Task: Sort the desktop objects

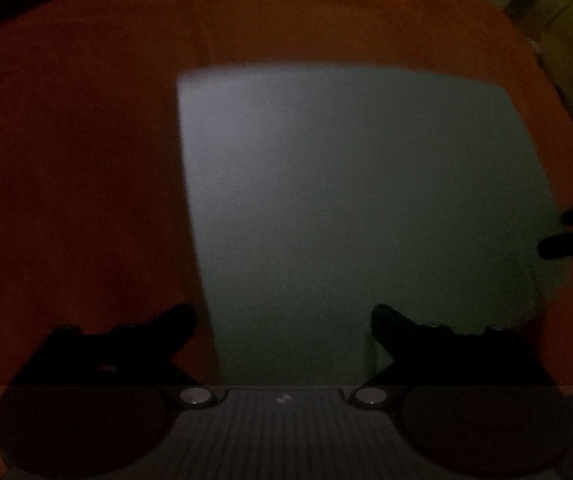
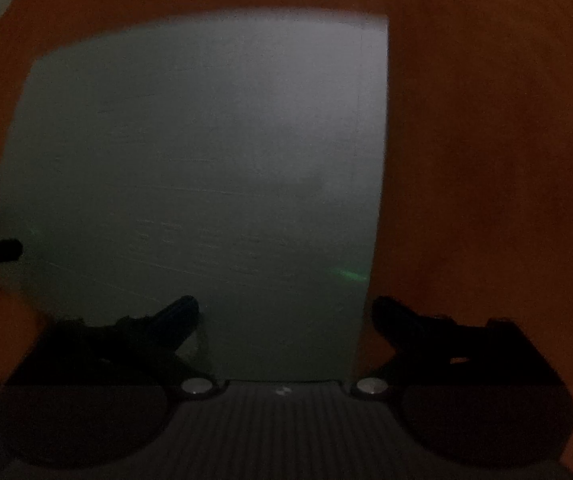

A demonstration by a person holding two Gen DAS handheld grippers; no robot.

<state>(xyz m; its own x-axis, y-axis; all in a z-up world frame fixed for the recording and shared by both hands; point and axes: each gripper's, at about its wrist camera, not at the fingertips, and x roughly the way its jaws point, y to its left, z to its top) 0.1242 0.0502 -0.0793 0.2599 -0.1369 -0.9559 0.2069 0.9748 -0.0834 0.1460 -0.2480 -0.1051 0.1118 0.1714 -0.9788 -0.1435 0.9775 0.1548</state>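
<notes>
You see the orange tabletop (image 1: 66, 160) carrying a grey-green mat (image 1: 346, 200) at its centre, with your left gripper (image 1: 282, 320) and right gripper (image 2: 284, 312) both released and empty above the mat's near edge.

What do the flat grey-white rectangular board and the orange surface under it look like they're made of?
The flat grey-white rectangular board looks like matte plastic or a cutting mat: thin, straight-edged, with fine scuff lines. The orange surface looks like cloth or felt: dull, no glare, though the dim light leaves that open.
</notes>
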